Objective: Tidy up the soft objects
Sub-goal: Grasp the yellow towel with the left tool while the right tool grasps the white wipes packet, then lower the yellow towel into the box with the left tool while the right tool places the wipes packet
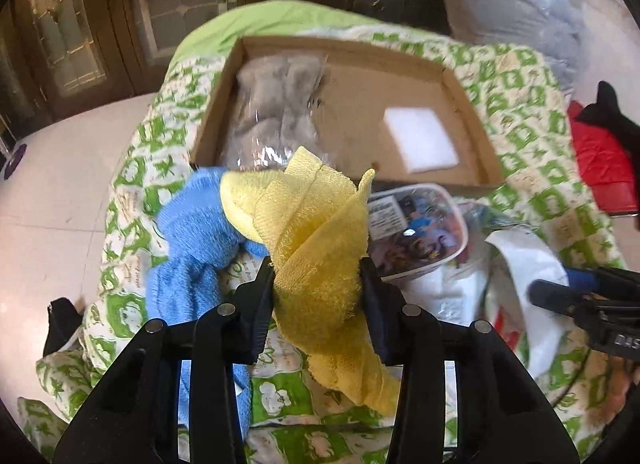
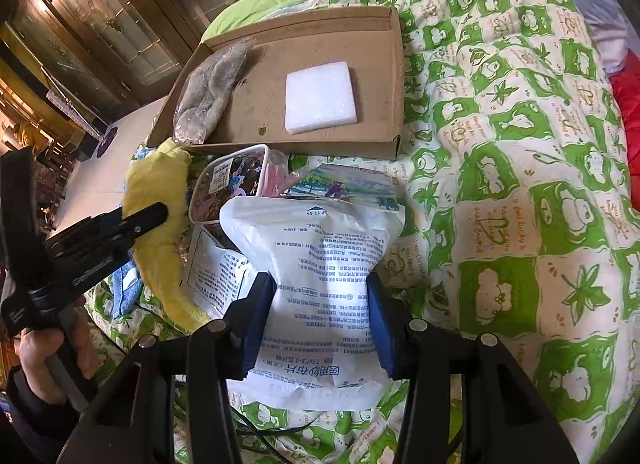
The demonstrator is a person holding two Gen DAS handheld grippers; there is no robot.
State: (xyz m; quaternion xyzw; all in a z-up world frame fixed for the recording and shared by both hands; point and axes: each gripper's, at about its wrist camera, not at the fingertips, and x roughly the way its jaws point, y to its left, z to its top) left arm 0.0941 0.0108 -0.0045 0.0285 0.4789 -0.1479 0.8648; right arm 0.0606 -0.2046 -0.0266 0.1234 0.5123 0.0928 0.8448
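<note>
Your left hand-held gripper (image 1: 318, 296) was clamped on the yellow cloth (image 1: 316, 232), a limp, terry-textured twist above the bed (image 2: 500, 184) near the box's (image 2: 396, 76) front edge. Your right hand-held gripper (image 2: 320, 316) pinched the white pack (image 2: 324, 264), crinkly and pillow-shaped. The cloth's trailing tail could snag the blue towel (image 1: 192, 240), I'd judge; the slick pack could slide free. In the cardboard box lay a foam square (image 2: 320, 98) and bagged grey plush (image 2: 212, 96).

Yellow cloth (image 1: 316, 248), blue towel (image 1: 192, 240), green-patterned quilt (image 2: 500, 144).
</note>
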